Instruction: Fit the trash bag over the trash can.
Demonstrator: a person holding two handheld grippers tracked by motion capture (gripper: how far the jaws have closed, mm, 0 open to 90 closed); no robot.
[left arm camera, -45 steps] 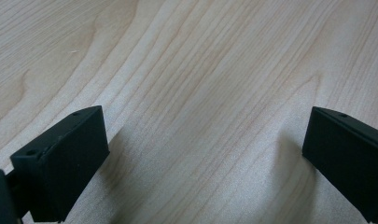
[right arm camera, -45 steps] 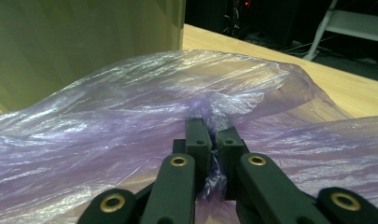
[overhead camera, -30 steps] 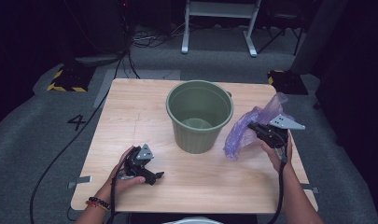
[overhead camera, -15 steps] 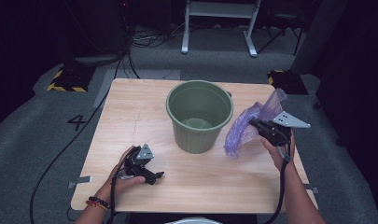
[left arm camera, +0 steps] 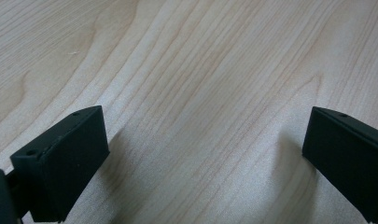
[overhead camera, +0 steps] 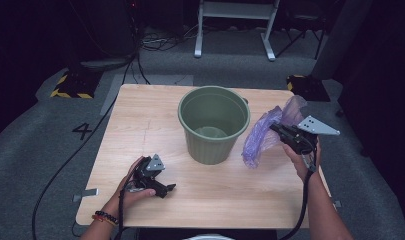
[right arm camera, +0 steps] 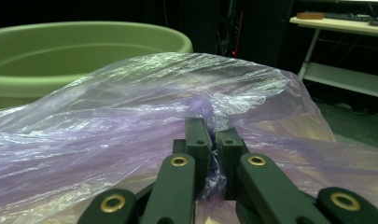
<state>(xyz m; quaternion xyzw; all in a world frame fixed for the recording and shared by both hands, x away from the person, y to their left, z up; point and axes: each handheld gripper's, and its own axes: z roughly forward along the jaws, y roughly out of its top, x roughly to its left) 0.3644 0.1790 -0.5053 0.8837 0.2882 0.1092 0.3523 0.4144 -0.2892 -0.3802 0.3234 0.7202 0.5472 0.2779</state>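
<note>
A green plastic bucket [overhead camera: 213, 123] stands upright in the middle of the wooden table [overhead camera: 135, 130]; its rim [right arm camera: 84, 42] shows behind the bag in the right gripper view. A thin purple plastic bag [overhead camera: 262, 132] hangs in the air to the right of the bucket. My right gripper [overhead camera: 276, 129] is shut on a bunched fold of that purple bag [right arm camera: 130, 107], with film pinched between the pads. My left gripper [overhead camera: 167, 189] rests on the table near the front left, held by a hand. Its jaws stand wide open over bare wood [left arm camera: 200, 93], with nothing between them.
Dark floor surrounds the table, with cables [overhead camera: 140, 55] and a white metal stand [overhead camera: 235, 25] at the back. A yellow-and-black striped block [overhead camera: 70, 85] lies at the back left. A number 4 [overhead camera: 82, 131] is marked on the floor left of the table.
My right gripper has risen a little with the purple bag, lifting it beside the bucket. My left gripper has stayed where it was.
</note>
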